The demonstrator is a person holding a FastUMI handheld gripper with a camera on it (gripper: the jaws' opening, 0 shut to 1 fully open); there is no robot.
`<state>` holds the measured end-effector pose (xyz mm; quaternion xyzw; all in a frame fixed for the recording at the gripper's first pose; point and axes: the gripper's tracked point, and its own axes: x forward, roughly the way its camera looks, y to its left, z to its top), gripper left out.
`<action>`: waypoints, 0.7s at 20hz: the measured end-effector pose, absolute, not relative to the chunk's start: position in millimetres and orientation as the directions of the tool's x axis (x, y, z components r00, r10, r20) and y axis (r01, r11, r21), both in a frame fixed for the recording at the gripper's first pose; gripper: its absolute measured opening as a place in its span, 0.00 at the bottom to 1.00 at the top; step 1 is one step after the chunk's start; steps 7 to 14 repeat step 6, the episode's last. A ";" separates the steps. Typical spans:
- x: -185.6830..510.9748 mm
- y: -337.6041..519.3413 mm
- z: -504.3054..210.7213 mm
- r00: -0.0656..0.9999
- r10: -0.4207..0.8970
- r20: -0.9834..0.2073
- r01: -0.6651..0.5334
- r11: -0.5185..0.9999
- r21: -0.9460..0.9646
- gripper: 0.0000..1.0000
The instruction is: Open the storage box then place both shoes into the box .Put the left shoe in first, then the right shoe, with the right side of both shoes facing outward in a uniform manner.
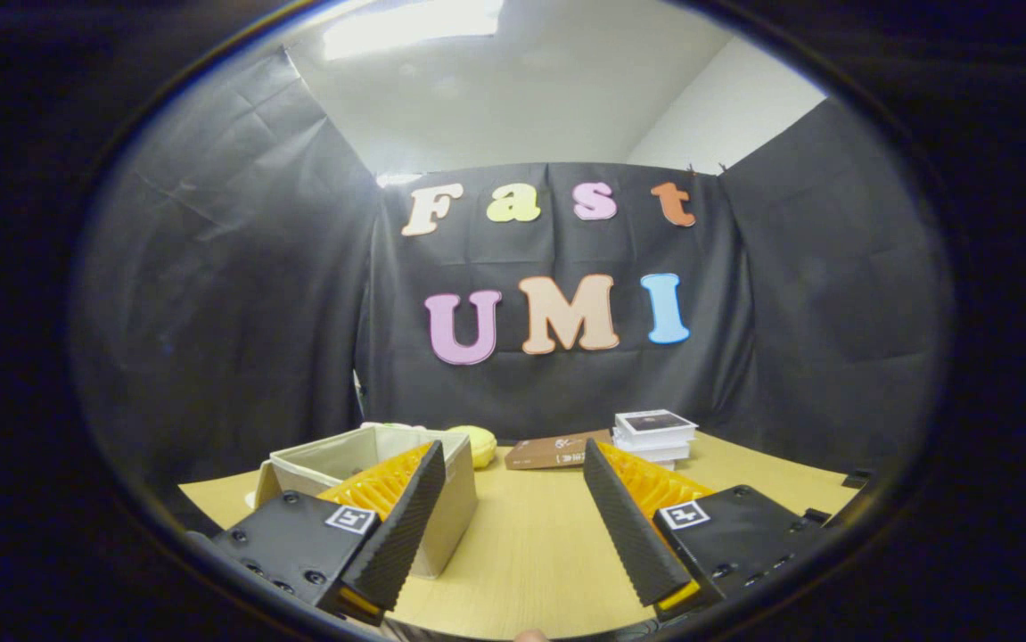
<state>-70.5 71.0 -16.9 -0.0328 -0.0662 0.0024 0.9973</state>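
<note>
A beige fabric storage box point(343, 459) stands on the wooden table point(530, 544), open at the top, its inside hidden from here. It sits just ahead of my left finger point(401, 517), which partly covers its right front corner. My gripper point(513, 464) is open, fingers wide apart, with only bare tabletop between them. A yellow rounded object point(477, 443) lies behind the box's right end; I cannot tell what it is.
Beyond the fingers, near the back wall, lie a flat brown box point(553, 450) and a stack of white boxes point(653, 434) with a dark-topped one uppermost. Black cloth walls close the table in at the back and both sides.
</note>
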 end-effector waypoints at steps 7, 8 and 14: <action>-71.2 47.8 -18.5 0.991 0.004 0.135 0.005 0.998 -0.063 0.99; -71.2 47.8 -18.5 0.991 0.004 0.135 0.005 0.998 -0.063 0.99; -71.2 47.8 -18.5 0.991 0.004 0.135 0.005 0.998 -0.063 0.99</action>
